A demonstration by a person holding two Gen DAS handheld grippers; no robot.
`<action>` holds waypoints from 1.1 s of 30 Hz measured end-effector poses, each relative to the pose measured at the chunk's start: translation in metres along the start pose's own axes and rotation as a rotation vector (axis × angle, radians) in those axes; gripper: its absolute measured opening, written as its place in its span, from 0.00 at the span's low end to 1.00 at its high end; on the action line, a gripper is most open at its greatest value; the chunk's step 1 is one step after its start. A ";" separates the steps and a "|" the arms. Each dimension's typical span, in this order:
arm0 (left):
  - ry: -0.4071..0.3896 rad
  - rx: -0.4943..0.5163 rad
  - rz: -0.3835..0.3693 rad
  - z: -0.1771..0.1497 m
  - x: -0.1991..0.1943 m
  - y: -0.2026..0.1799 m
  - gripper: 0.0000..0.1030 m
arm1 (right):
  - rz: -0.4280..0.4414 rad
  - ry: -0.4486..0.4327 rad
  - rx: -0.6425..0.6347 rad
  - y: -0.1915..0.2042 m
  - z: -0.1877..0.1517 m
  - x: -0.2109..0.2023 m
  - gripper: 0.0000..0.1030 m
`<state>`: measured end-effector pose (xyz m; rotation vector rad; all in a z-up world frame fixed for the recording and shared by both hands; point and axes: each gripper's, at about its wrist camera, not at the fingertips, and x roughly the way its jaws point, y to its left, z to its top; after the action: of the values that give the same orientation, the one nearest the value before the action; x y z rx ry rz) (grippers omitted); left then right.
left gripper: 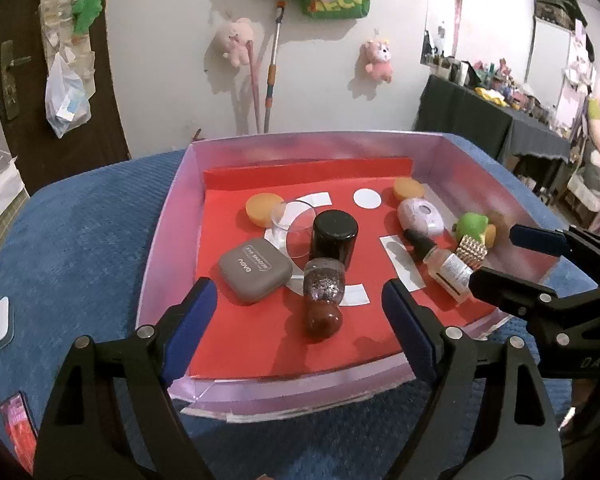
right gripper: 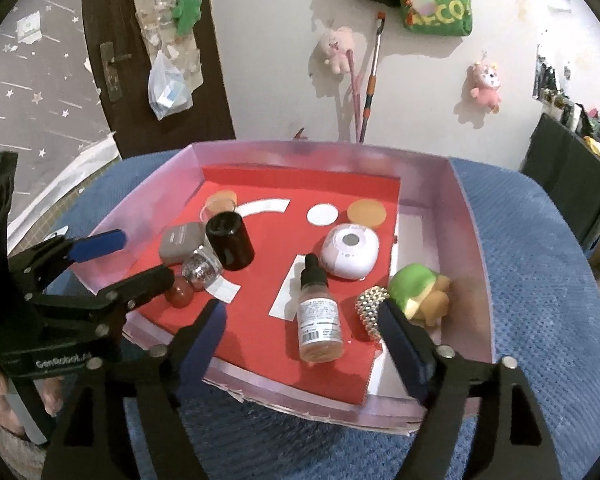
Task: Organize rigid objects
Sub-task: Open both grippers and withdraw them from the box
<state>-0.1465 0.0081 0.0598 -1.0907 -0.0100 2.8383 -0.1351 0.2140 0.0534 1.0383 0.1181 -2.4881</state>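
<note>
left hand-held gripper (left gripper: 298,312) — spread wide, empty | right hand-held gripper (right gripper: 302,330) — spread wide, empty, over dropper bottle (right gripper: 318,312)

I see a shallow lilac tray (left gripper: 168,216) with a red liner. On it a black cylindrical jar (left gripper: 334,240) stands upright, a glitter-filled bottle with brown cap (left gripper: 323,300) lies just before it, a grey eyeshadow compact (left gripper: 254,270) rests beside them, and a clear dropper bottle (right gripper: 318,312) lies flat.
</note>
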 end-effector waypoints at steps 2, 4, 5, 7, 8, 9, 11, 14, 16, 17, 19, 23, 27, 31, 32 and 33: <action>-0.012 -0.007 0.006 0.000 -0.003 0.002 0.82 | -0.010 -0.021 0.007 0.001 -0.001 -0.006 0.86; -0.024 -0.011 0.016 -0.002 -0.006 0.004 0.82 | -0.016 -0.034 0.013 0.001 -0.001 -0.010 0.86; -0.029 -0.012 0.022 -0.002 -0.008 0.004 0.82 | -0.021 -0.041 0.018 0.001 -0.002 -0.012 0.88; -0.037 -0.014 0.029 -0.004 -0.010 0.004 0.82 | -0.033 -0.053 0.025 0.001 -0.003 -0.015 0.91; -0.041 -0.016 0.032 -0.006 -0.011 0.005 0.84 | -0.040 -0.058 0.027 0.002 -0.004 -0.016 0.91; -0.044 -0.019 0.035 -0.007 -0.012 0.005 0.86 | -0.045 -0.062 0.029 0.002 -0.005 -0.017 0.91; -0.051 -0.026 0.042 -0.009 -0.013 0.006 0.93 | -0.045 -0.066 0.038 0.003 -0.007 -0.018 0.91; -0.053 -0.035 0.047 -0.012 -0.012 0.008 0.93 | -0.055 -0.082 0.062 0.002 -0.011 -0.020 0.95; -0.049 -0.040 0.049 -0.014 -0.011 0.008 0.93 | -0.066 -0.095 0.076 0.001 -0.014 -0.021 0.95; -0.048 -0.041 0.050 -0.014 -0.011 0.008 0.93 | -0.071 -0.100 0.078 0.001 -0.015 -0.022 0.95; -0.048 -0.046 0.054 -0.016 -0.011 0.008 0.93 | -0.075 -0.107 0.080 0.002 -0.018 -0.023 0.95; -0.056 -0.050 0.067 -0.020 -0.012 0.007 0.93 | -0.090 -0.126 0.081 0.004 -0.023 -0.023 0.95; -0.060 -0.042 0.083 -0.021 -0.012 0.005 0.93 | -0.108 -0.149 0.102 0.002 -0.028 -0.023 1.00; -0.073 -0.051 0.095 -0.024 -0.013 0.005 0.93 | -0.132 -0.168 0.107 0.003 -0.032 -0.023 1.00; -0.075 -0.052 0.097 -0.024 -0.013 0.004 0.93 | -0.141 -0.172 0.107 0.003 -0.033 -0.023 1.00; -0.077 -0.052 0.099 -0.024 -0.013 0.004 0.93 | -0.143 -0.174 0.109 0.002 -0.033 -0.023 1.00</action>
<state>-0.1208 0.0021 0.0505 -1.0184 -0.0362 2.9830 -0.0981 0.2289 0.0457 0.8772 0.0030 -2.7286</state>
